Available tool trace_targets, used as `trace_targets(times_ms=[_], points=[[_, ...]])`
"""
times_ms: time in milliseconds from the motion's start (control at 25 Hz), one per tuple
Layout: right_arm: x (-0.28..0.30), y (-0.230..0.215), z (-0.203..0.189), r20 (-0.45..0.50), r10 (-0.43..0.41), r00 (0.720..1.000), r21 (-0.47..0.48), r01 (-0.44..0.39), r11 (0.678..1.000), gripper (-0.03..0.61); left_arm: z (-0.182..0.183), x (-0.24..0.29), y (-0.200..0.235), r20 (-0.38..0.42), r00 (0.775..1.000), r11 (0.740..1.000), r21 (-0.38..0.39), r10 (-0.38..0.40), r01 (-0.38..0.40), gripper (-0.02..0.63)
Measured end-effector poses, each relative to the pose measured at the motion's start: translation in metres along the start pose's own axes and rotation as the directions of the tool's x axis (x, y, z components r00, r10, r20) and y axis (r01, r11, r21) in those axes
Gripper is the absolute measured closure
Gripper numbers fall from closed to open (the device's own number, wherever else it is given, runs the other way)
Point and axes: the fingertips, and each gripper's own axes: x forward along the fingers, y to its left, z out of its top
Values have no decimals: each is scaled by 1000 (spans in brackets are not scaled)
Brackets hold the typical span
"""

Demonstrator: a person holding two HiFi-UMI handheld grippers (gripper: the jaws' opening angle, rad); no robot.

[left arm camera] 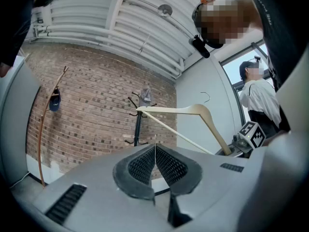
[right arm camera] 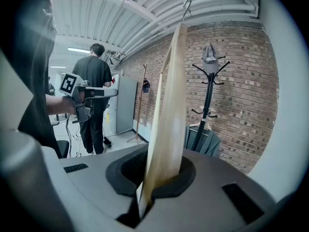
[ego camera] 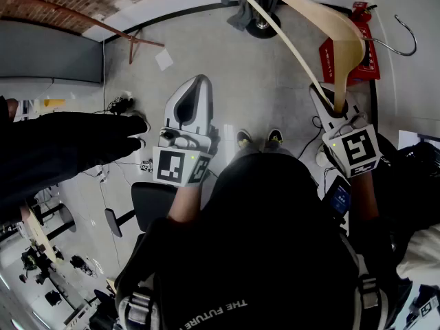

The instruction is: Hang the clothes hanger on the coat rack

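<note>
My right gripper is shut on one arm end of a pale wooden clothes hanger, holding it up in the air; its metal hook curls to the right. In the right gripper view the hanger rises edge-on from the jaws, with the black coat rack standing against the brick wall just right of it, a grey cap on top. My left gripper is shut on nothing, held at mid-height. Its own view shows the hanger and the coat rack ahead.
A red fire extinguisher box sits on the floor by the wall. A person in black stands at the left with a fridge behind. A black chair is under my left arm. Dark clothes hang low on the rack.
</note>
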Motion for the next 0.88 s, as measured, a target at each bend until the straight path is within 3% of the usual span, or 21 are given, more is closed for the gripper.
trace_targets(times_ms=[160, 400, 880], points=[[5, 1, -1, 0, -2, 1000, 4, 2, 1000, 557, -3, 0, 7, -1, 1000, 1000, -17, 1, -1, 591], [18, 11, 1, -5, 1, 1000, 9, -1, 1000, 557, -3, -5, 15, -1, 1000, 1000, 18, -15, 15, 591], [84, 45, 43, -1, 28, 1000, -15, -28, 999, 557, 11, -29, 92, 38, 999, 1000, 13, 7, -8, 591]])
